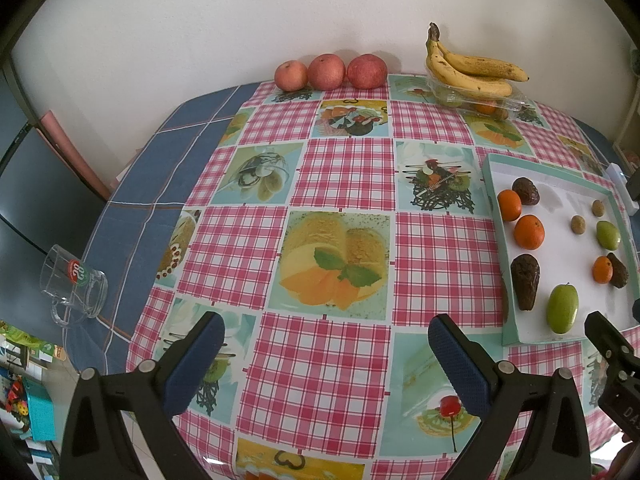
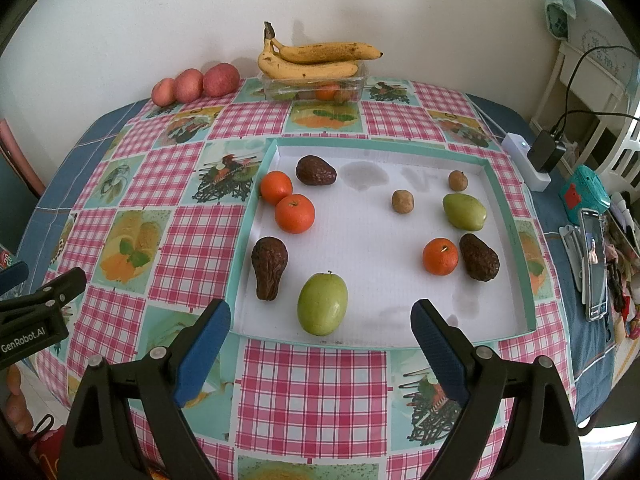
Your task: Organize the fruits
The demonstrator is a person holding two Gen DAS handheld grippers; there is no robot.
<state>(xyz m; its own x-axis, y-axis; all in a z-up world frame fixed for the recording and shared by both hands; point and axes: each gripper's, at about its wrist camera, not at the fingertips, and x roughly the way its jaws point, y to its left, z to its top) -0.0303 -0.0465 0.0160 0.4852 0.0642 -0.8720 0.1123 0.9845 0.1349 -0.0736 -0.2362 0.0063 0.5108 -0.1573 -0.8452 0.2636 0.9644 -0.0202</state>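
Note:
A shallow white tray with a teal rim (image 2: 510, 216) (image 1: 490, 184) holds scattered fruit: three oranges (image 2: 295, 213), three dark avocados (image 2: 269, 267), two green fruits (image 2: 322, 303) and two small brown fruits (image 2: 402, 201). My right gripper (image 2: 322, 354) is open and empty at the tray's near edge, just short of the nearer green fruit. My left gripper (image 1: 326, 364) is open and empty over the checked tablecloth, left of the tray. Three red apples (image 1: 330, 71) and bananas (image 1: 472, 68) on a clear box (image 2: 312, 88) stand at the back by the wall.
A glass mug (image 1: 74, 284) lies near the table's left edge. A phone (image 2: 595, 262), charger (image 2: 546, 152), white power strip (image 2: 526, 160) and clutter sit at the right edge. The wall runs behind the table.

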